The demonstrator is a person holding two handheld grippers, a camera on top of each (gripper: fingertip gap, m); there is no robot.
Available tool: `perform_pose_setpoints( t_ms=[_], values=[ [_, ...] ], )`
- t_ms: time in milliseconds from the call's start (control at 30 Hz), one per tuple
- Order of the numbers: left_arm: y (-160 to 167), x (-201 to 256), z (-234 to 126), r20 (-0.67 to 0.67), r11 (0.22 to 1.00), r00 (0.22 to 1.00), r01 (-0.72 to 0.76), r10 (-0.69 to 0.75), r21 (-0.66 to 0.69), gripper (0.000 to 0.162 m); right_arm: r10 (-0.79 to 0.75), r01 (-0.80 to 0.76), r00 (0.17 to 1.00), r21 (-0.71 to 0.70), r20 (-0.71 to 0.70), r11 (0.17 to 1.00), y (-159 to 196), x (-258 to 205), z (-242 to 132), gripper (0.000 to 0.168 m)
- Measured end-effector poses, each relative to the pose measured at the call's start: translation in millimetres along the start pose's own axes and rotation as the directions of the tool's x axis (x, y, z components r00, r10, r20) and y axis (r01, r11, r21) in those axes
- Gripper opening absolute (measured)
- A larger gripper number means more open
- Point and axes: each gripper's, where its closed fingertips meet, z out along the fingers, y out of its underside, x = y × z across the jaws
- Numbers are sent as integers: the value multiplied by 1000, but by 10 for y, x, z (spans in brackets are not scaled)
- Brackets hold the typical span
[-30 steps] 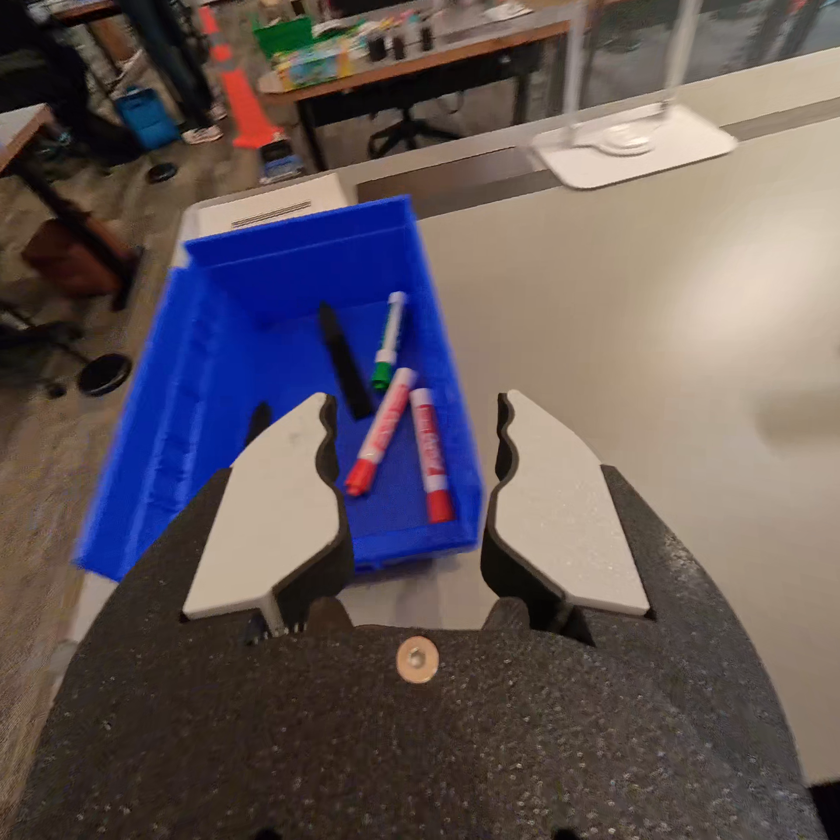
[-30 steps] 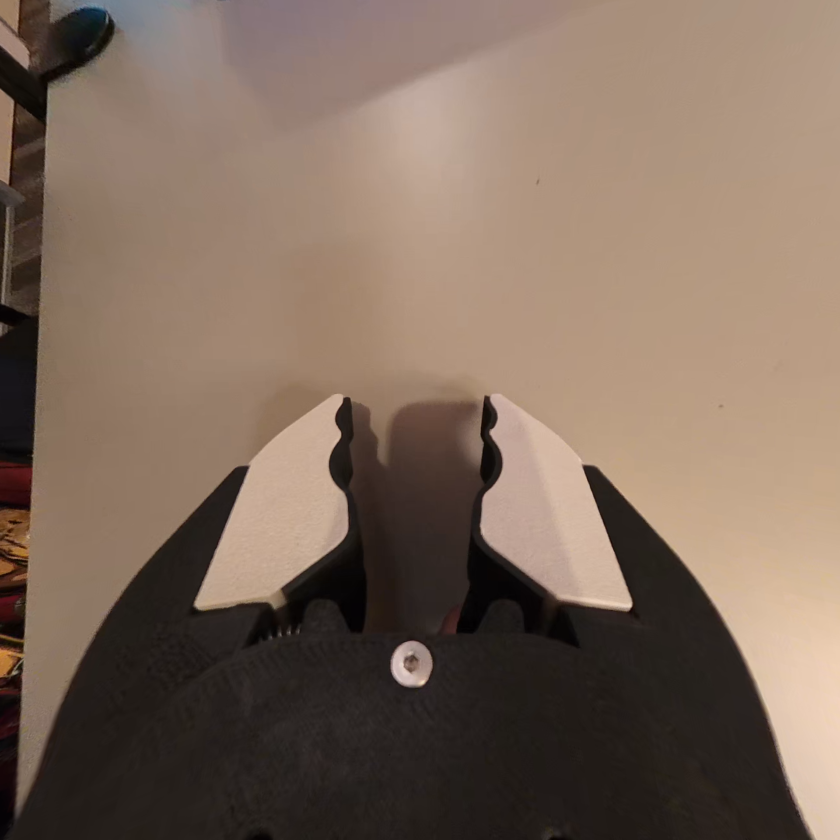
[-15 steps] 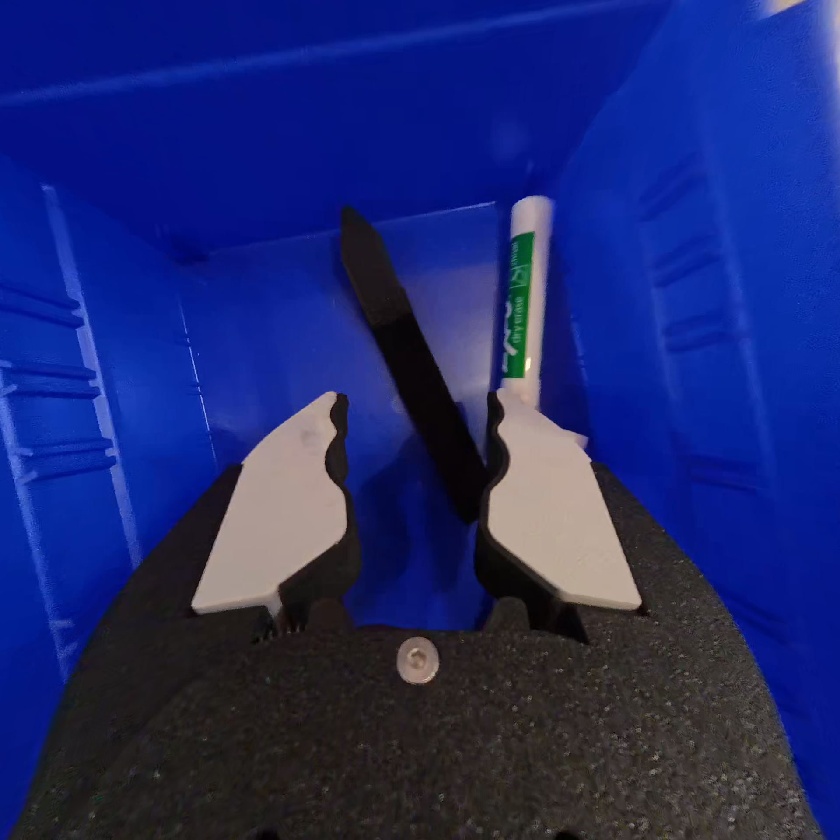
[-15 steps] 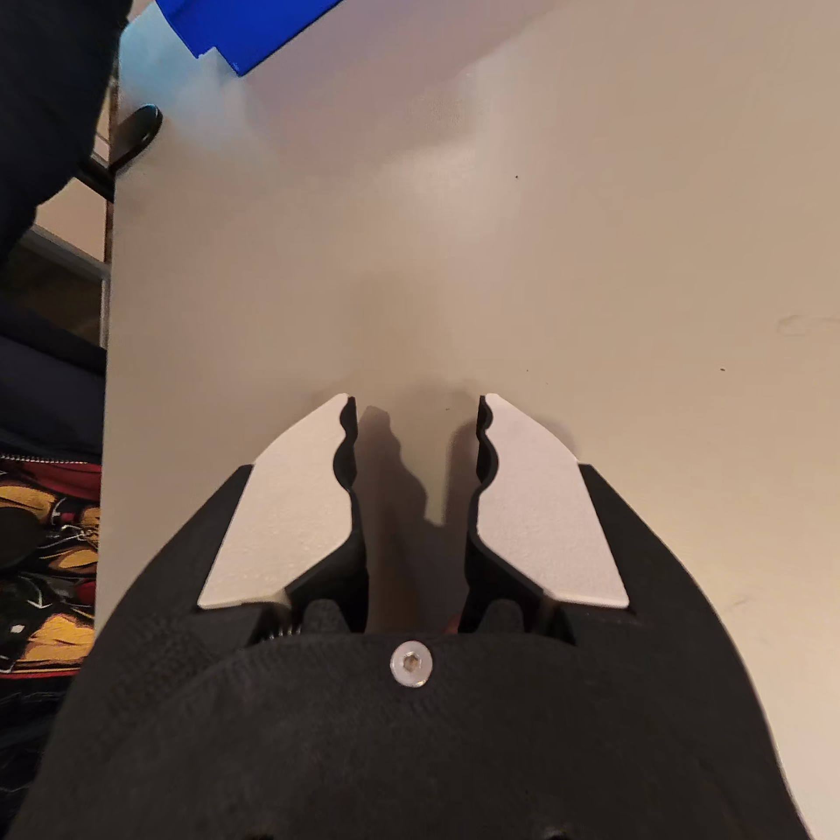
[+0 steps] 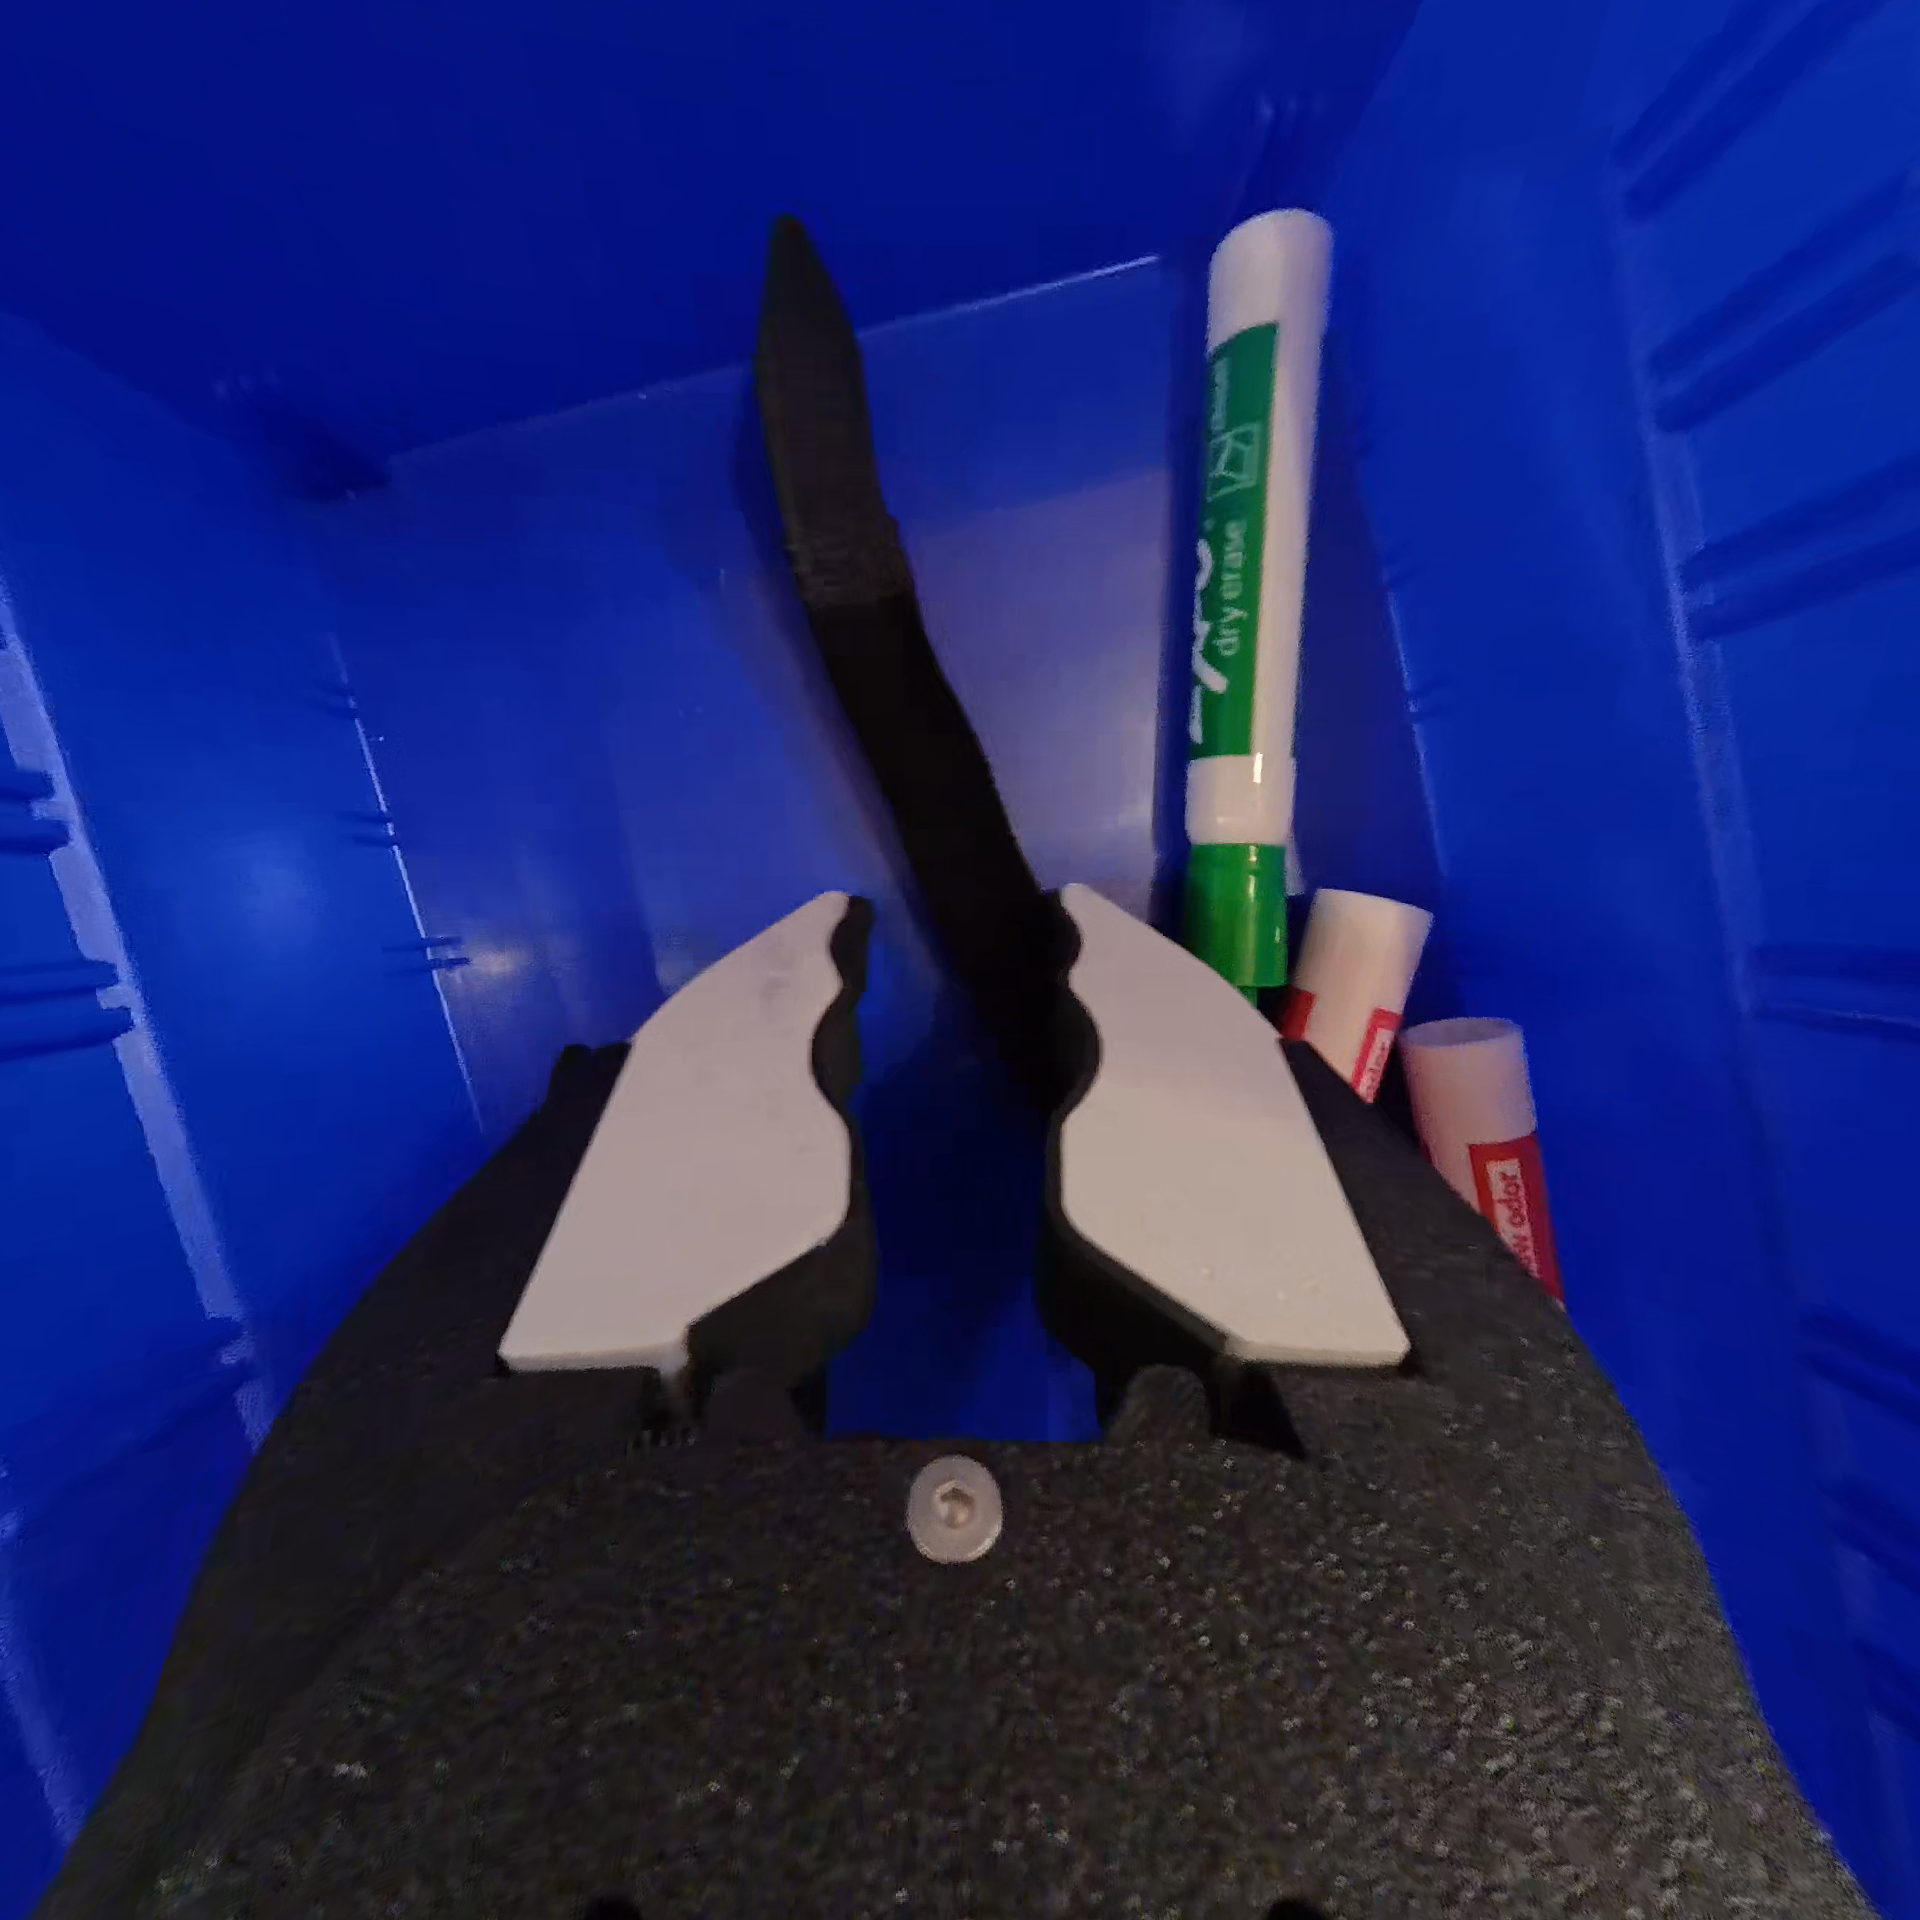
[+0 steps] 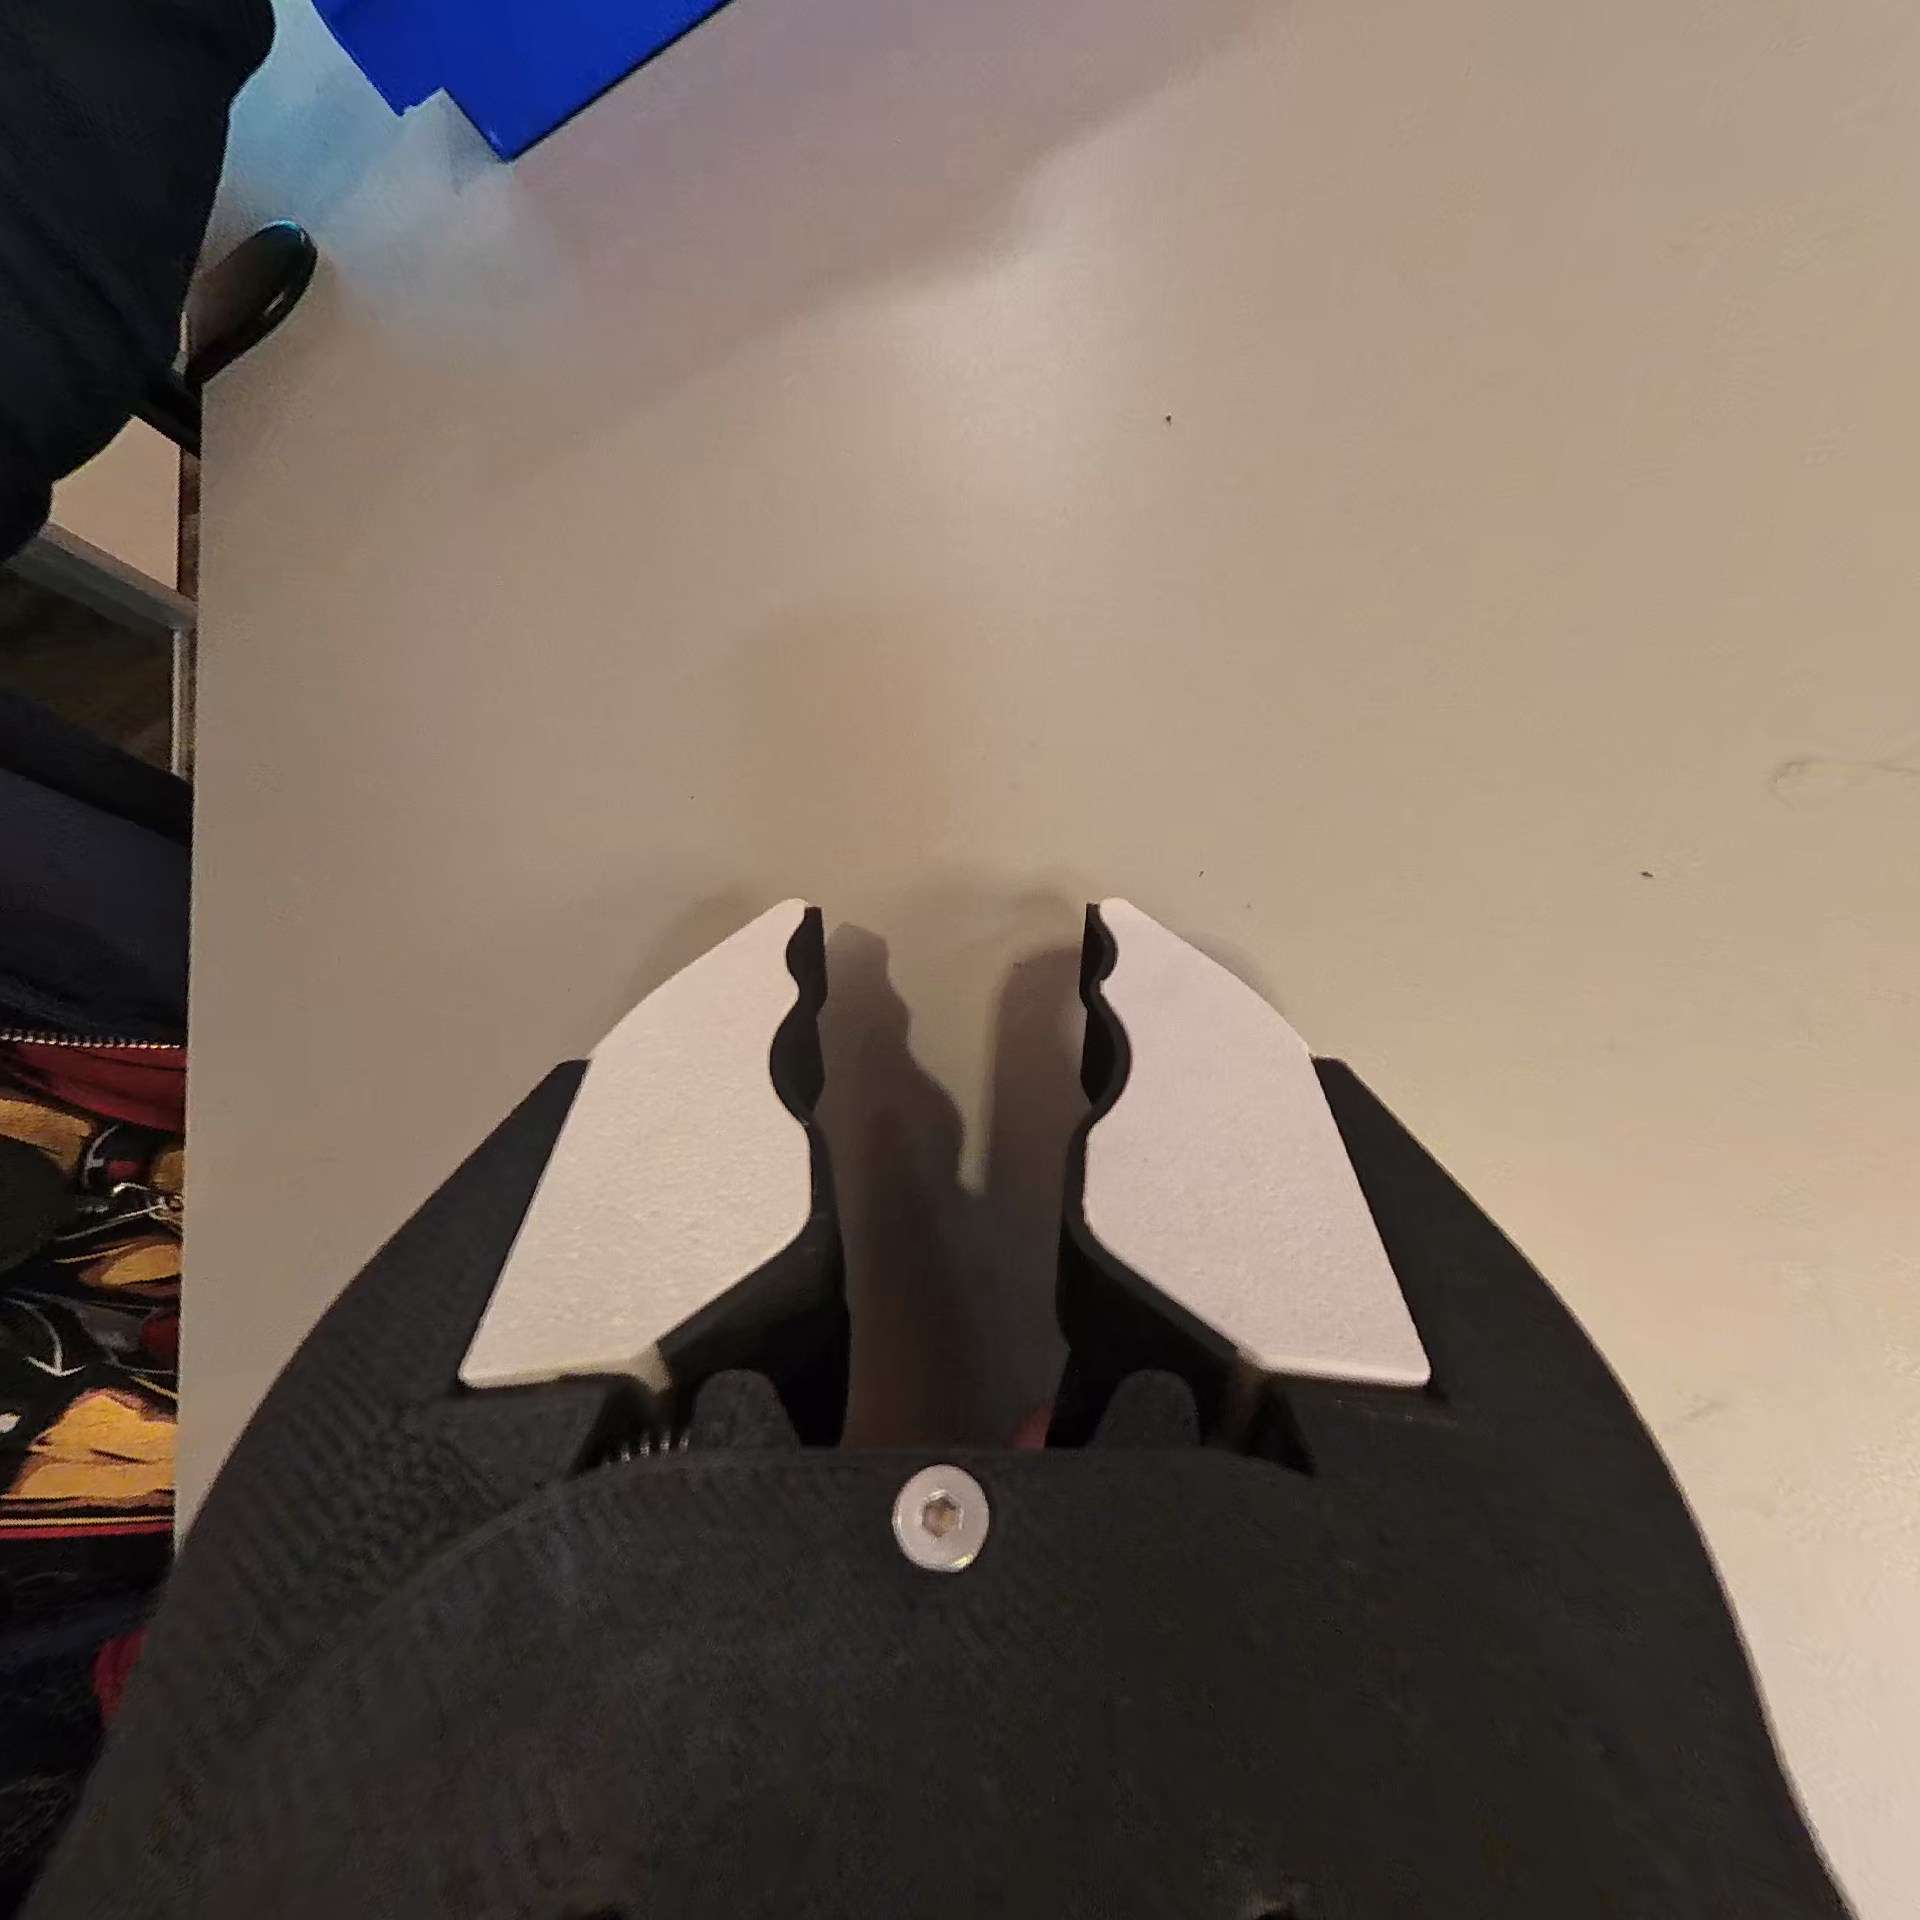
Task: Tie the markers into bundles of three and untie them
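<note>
Markers, one green marker (image 5: 1242,582) and two red markers (image 5: 1351,987) along the blue bin's (image 5: 260,883) right wall, now beside the left gripper (image 5: 961,940), which has advanced, parted and empty, over the black strap (image 5: 894,665); the right gripper (image 6: 951,940) stays open, empty, over bare table (image 6: 1351,520).

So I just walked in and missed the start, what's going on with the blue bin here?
A person is working two handheld grippers. The left gripper is down inside the blue bin, open, its fingers straddling the near end of a black strap. A green marker and two red markers lie loose along the bin's right wall, not bundled. The right gripper is open and empty over the bare table.
</note>
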Motion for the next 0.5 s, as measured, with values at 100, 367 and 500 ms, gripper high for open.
perform_pose_setpoints(
  t_ms=[100,367,500],
  values=[
    [20,7,-19,6,1000,1000,-20,20,-13,16,2,-2,1000,2,2,1000,3,-3,-6,48],
    [-372,253,-838,-31,958,1000,13,-4,287,2,23,-24,999,16,42,1000,-9,-20,-26,49],
    [-754,920,-1394,-117,889,986,-53,118,456,2,47,-50,996,32,77,998,-27,-28,-46,50]
  ],
)
